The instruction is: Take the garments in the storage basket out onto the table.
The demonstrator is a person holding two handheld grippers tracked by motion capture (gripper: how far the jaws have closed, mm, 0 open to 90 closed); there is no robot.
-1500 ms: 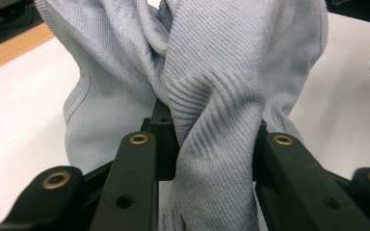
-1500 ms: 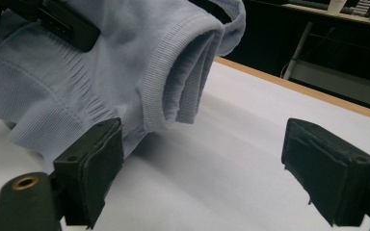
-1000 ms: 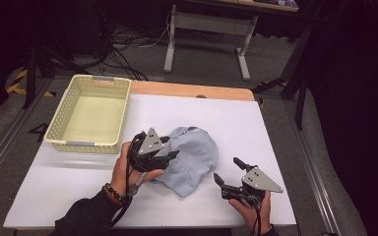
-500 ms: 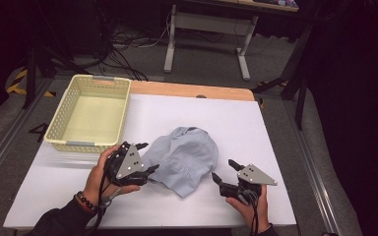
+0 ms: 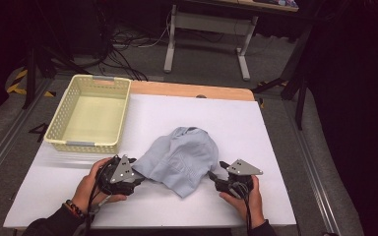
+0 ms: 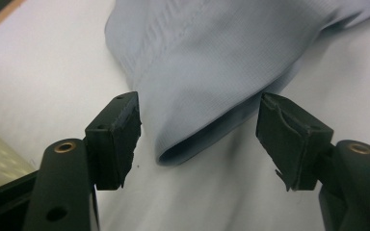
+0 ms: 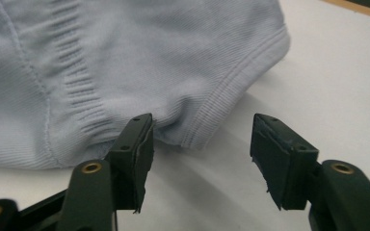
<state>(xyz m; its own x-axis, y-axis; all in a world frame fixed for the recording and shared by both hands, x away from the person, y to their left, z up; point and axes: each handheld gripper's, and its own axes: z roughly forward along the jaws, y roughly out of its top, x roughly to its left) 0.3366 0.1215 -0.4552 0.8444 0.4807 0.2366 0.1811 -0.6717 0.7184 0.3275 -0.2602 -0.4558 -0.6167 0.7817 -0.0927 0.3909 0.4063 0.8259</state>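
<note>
One blue garment (image 5: 182,157), one basket (image 5: 91,114), two grippers, fingers apart, closing.

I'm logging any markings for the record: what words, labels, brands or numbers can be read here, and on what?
None can be read: the light blue garment, the yellow basket and the white table show no legible text, label or number in any view.

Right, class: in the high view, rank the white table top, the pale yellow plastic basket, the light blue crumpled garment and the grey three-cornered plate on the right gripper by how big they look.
1. White table top
2. Pale yellow plastic basket
3. Light blue crumpled garment, only slightly smaller
4. Grey three-cornered plate
</note>
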